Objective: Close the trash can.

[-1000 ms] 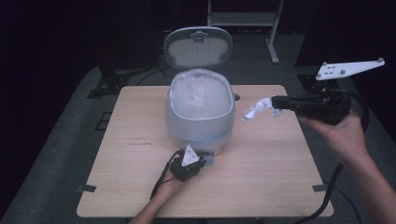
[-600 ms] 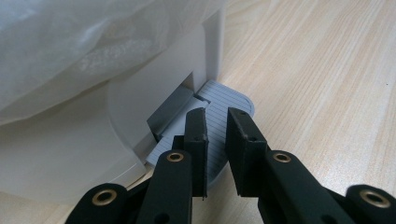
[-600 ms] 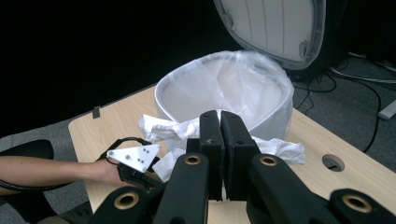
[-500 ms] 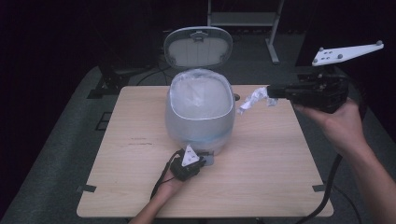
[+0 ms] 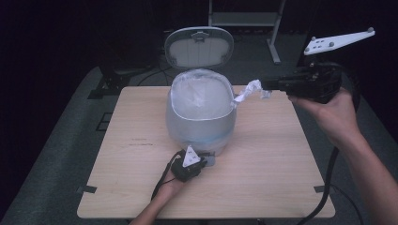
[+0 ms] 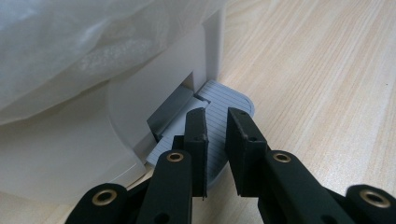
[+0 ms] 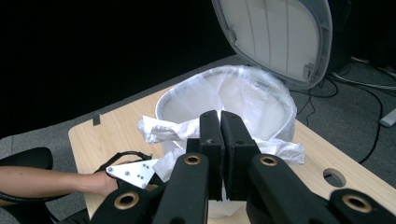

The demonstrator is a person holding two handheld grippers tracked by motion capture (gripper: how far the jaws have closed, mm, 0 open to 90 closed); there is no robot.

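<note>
A pale grey pedal bin (image 5: 201, 117) stands mid-table, lined with a clear plastic bag, its lid (image 5: 199, 47) tipped up at the back. My left gripper (image 5: 187, 164) sits at the bin's front foot, jaws nearly together and resting on the ribbed grey pedal (image 6: 224, 112) with nothing between them. My right gripper (image 5: 264, 85) is held level above the table, right of the bin's rim, shut on a crumpled white paper (image 5: 248, 91) that reaches almost to the rim. In the right gripper view the paper (image 7: 163, 128) spreads either side of the jaws, in front of the open bin (image 7: 224, 88).
The wooden table (image 5: 281, 154) has dark tape tabs at its front corners and a round hole (image 7: 334, 177) near one edge. A black cable (image 5: 328, 187) trails from my right gripper past the table's right front. Dark floor, cables and a metal stand (image 5: 244, 18) lie behind.
My right gripper has risen and shifted left toward the bin, carrying the crumpled paper up to the rim's level. The left gripper has stayed on the pedal.
</note>
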